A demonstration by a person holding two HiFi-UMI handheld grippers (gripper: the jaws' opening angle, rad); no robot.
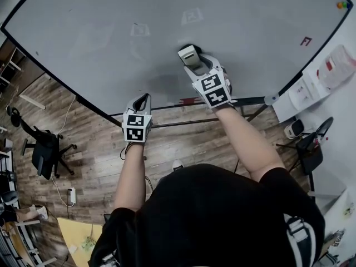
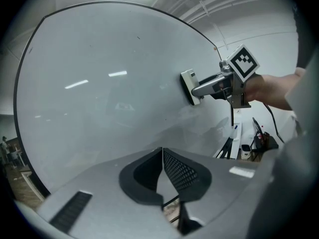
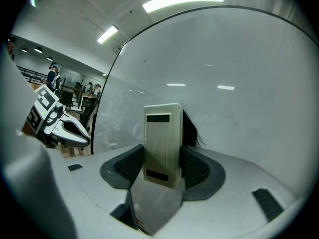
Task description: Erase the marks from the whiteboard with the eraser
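The whiteboard [image 1: 167, 26] fills the upper head view; its surface looks blank apart from a small red mark [image 1: 305, 40] at the far right. My right gripper [image 1: 192, 60] is shut on the cream eraser [image 1: 188, 53] and presses it against the lower middle of the board. The right gripper view has the eraser [image 3: 162, 143] upright between the jaws, its dark felt against the board [image 3: 234, 103]. My left gripper [image 1: 142, 100] hangs shut and empty at the board's lower edge, left of the right one. From the left gripper view, the eraser [image 2: 189, 87] lies flat on the board [image 2: 99, 93].
A black tray rail [image 1: 222, 102] with a red marker [image 1: 189, 100] runs under the board. Coloured magnets [image 1: 342, 5] sit at the top right corner. An office chair [image 1: 45, 152] stands on the wooden floor at left, another chair [image 1: 311, 143] and papers [image 1: 334, 71] at right.
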